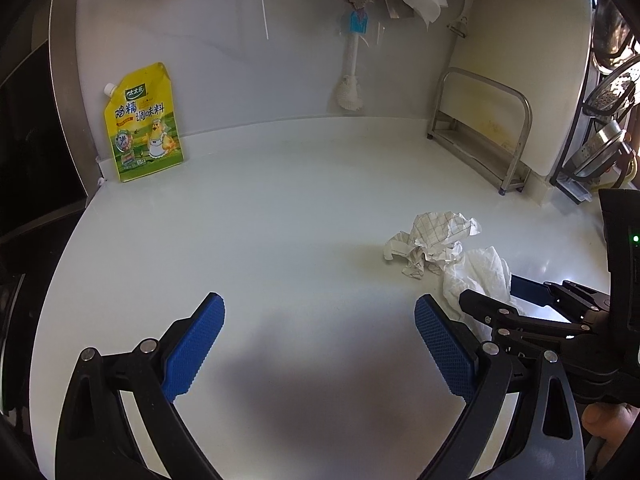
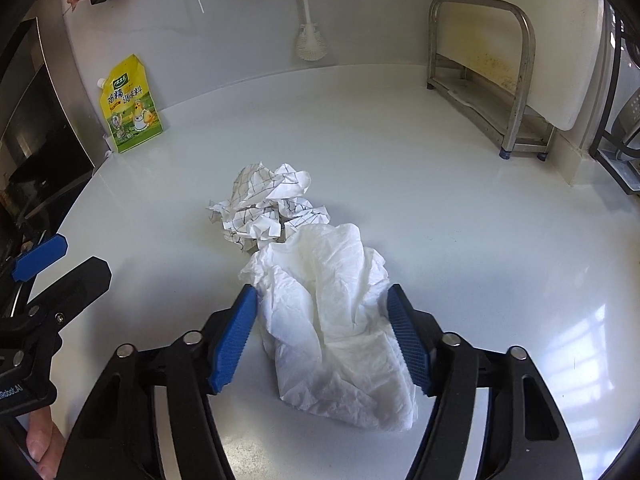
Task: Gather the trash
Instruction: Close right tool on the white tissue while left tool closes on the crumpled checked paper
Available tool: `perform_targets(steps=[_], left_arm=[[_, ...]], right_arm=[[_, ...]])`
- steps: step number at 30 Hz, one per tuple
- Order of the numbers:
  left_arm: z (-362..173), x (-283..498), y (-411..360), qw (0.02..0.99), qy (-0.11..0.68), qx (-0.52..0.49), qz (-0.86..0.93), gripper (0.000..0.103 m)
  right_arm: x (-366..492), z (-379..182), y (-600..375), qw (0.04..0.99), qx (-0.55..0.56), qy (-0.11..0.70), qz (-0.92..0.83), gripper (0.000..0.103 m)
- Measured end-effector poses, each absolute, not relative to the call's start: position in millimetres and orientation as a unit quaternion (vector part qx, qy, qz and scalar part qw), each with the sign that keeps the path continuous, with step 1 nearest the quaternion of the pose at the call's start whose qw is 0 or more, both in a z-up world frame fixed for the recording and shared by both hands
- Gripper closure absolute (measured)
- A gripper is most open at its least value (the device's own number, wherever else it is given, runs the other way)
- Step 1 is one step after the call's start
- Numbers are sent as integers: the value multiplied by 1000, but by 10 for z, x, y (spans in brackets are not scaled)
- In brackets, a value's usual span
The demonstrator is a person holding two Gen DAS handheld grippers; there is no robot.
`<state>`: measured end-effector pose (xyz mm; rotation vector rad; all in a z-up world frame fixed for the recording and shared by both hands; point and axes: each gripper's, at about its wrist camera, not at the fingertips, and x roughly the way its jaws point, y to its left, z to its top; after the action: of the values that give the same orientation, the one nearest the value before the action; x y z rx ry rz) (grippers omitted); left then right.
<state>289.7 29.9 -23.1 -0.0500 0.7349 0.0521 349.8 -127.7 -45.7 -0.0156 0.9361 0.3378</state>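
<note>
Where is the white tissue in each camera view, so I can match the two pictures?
Left wrist view: the white tissue lies at lower right, partly behind the right gripper.
Right wrist view: the tissue is at lower centre, between that gripper's blue pads.
Shared landmark: the checked paper right beside the tissue; the yellow pouch stands far left in both.

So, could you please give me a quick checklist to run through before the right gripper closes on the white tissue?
1. White tissue between the right gripper pads: ok.
2. Pads pressing on the tissue yet: cannot tell, both sit at its edges.
3. Crumpled checked paper outside the jaws: ok, it lies just beyond the tissue, touching it.
4. Left gripper open and empty: ok.
5. Left gripper clear of the right one: ok, off to the side.
6. Bin for the trash in view: not ok.
</note>
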Motion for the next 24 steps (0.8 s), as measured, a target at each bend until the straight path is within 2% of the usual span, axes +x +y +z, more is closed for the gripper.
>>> perform_targets(steps=[5, 8, 24], left_arm=[[-238, 2934, 262, 930, 366, -29, 19, 9], [-232, 2964, 184, 929, 368, -31, 10, 9], [-328, 3481, -447, 922, 386, -19, -15, 9]], right_arm=[[3468, -453, -1333, 877, 3, 449, 171, 78], [3440, -423, -1446, 880, 21, 444, 168, 83], [3359, -286, -2476, 899, 160, 394, 103, 85]])
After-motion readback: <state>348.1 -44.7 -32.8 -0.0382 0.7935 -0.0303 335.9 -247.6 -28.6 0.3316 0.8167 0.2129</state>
